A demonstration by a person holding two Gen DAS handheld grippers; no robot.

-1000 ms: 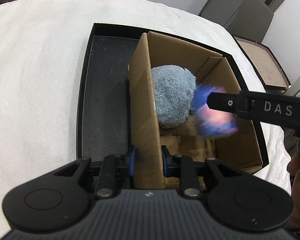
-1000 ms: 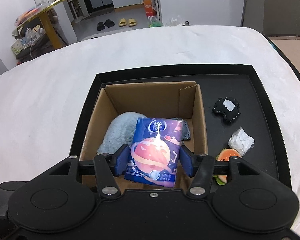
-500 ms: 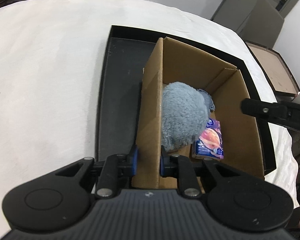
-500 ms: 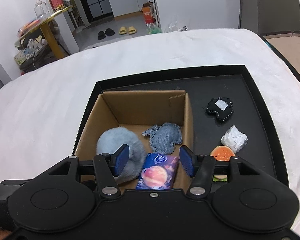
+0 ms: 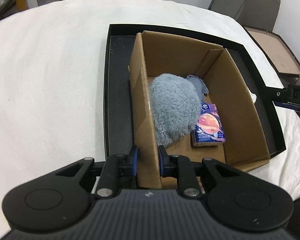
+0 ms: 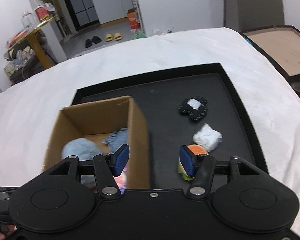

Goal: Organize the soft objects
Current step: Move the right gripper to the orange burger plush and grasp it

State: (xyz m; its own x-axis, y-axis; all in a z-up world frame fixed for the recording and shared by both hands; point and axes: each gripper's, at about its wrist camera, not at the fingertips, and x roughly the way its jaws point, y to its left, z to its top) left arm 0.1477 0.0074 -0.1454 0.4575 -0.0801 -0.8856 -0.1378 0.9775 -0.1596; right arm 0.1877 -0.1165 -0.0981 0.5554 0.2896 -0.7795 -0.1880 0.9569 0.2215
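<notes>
A cardboard box (image 5: 238, 92) stands in the black tray (image 5: 118, 92). My left gripper (image 5: 148, 158) is shut on the box's near left wall. Inside lie a fluffy blue-grey plush (image 5: 174, 108), a small denim piece (image 5: 200, 84) and a blue tissue pack (image 5: 209, 126) with a planet print. My right gripper (image 6: 153, 160) is open and empty, straddling the box's right wall (image 6: 140, 140). On the tray to its right are a burger-like plush (image 6: 197, 150), a white crumpled wad (image 6: 208, 137) and a black stitched patch (image 6: 194, 109).
The tray sits on a white cloth-covered table (image 5: 40, 80). A brown-topped black tray (image 6: 280, 52) lies off the table's right side. Shelves, slippers and room clutter stand beyond the far edge.
My right gripper let go of the tissue pack, which now lies in the box, and then moved right toward the loose items. My left gripper kept its hold on the box wall.
</notes>
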